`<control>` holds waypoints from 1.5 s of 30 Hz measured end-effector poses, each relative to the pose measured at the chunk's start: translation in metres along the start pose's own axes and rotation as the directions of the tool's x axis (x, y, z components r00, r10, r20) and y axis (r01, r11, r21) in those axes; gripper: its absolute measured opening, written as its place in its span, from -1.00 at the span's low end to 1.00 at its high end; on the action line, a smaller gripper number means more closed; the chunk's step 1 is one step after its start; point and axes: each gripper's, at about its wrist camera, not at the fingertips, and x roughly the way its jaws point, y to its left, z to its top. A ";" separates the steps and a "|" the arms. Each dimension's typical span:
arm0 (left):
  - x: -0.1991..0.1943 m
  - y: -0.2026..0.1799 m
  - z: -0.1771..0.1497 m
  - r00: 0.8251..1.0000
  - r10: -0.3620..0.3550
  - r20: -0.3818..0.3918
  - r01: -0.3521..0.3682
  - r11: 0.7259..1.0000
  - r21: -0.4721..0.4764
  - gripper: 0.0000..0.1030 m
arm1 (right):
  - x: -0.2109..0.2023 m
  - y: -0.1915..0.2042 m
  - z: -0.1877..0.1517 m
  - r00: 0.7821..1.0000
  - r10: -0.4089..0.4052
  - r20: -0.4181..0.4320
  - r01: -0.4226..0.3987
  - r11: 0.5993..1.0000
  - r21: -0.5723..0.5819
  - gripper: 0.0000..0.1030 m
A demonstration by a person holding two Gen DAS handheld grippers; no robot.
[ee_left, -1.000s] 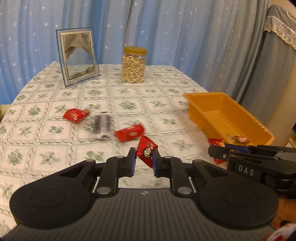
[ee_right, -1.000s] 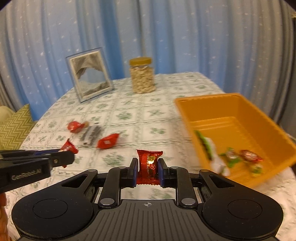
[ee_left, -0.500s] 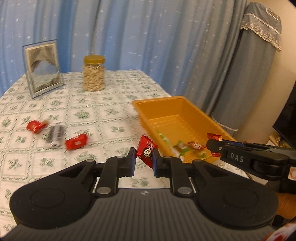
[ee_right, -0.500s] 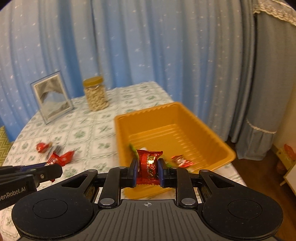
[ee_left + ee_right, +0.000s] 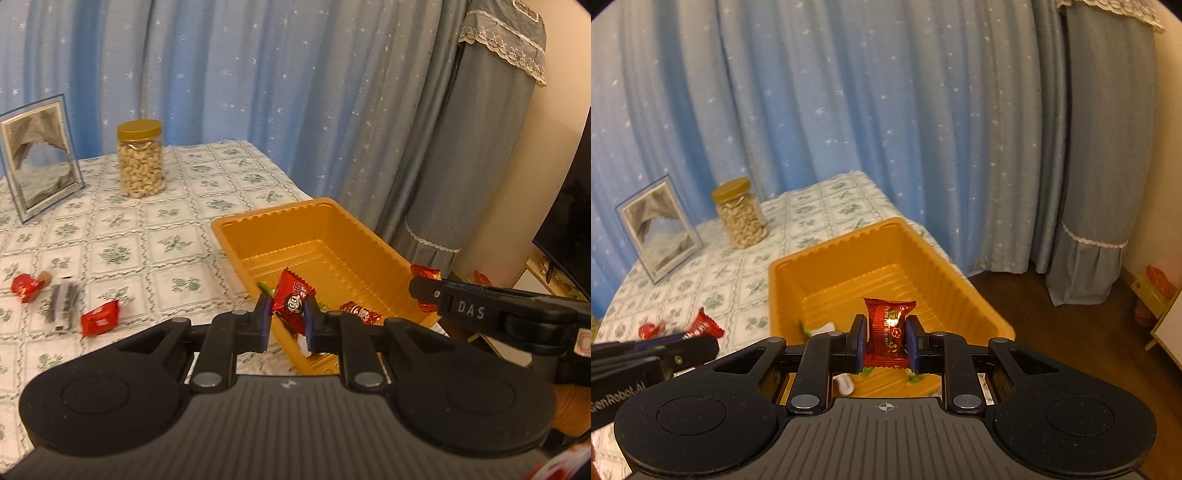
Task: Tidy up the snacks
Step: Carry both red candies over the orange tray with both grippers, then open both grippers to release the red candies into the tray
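Note:
My left gripper (image 5: 286, 319) is shut on a red snack packet (image 5: 292, 300) with a black and white logo, held above the near end of the orange tray (image 5: 369, 236). My right gripper (image 5: 885, 341) is shut on a shiny red candy packet (image 5: 888, 328), held over the near part of the same tray (image 5: 798, 258). It also shows at the right of the left wrist view (image 5: 424, 286). Several wrapped sweets (image 5: 360, 312) lie in the tray. On the tablecloth to the left lie two red packets (image 5: 100, 316) (image 5: 24, 287) and a dark packet (image 5: 65, 302).
A jar of cashews (image 5: 140, 164) and a framed picture (image 5: 38, 157) stand at the back of the table. Blue starred curtains hang behind. The table's right edge runs just past the tray, with a wooden floor (image 5: 1052, 314) and a dark screen (image 5: 569, 229) beyond.
Both grippers have swung right with their packets, from over the tablecloth to over the orange tray. The loose packets on the cloth now lie far to the left.

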 end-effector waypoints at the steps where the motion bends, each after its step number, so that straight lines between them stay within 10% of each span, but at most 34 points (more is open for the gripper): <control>1: 0.005 -0.002 0.001 1.000 -0.003 -0.004 0.003 1.000 0.002 -0.68 | 0.002 -0.003 0.002 1.000 -0.002 0.000 0.002 1.000 0.006 -0.56; 14: 0.053 -0.016 0.009 0.998 -0.054 -0.039 0.056 0.997 0.043 -0.43 | 0.027 -0.024 0.015 1.000 -0.025 -0.012 0.026 0.998 0.064 -0.56; 33: 0.009 0.053 -0.005 0.997 0.074 -0.012 -0.075 0.994 -0.074 -0.32 | 0.046 -0.007 0.017 0.997 0.066 -0.031 -0.064 0.996 0.067 -0.55; 35: 0.004 0.056 -0.007 0.997 0.080 -0.009 -0.081 0.994 -0.076 -0.23 | 0.046 -0.005 0.017 0.996 0.087 -0.030 -0.084 0.993 0.082 -0.40; 37: 0.001 0.059 -0.007 0.996 0.091 -0.006 -0.092 0.992 -0.082 -0.15 | 0.044 -0.004 0.017 0.996 0.090 -0.015 -0.088 0.991 0.102 0.29; 45: -0.019 0.076 -0.021 0.991 0.134 -0.010 -0.134 0.986 -0.099 -0.06 | 0.031 0.002 0.016 0.997 0.079 -0.024 -0.075 0.990 0.121 0.29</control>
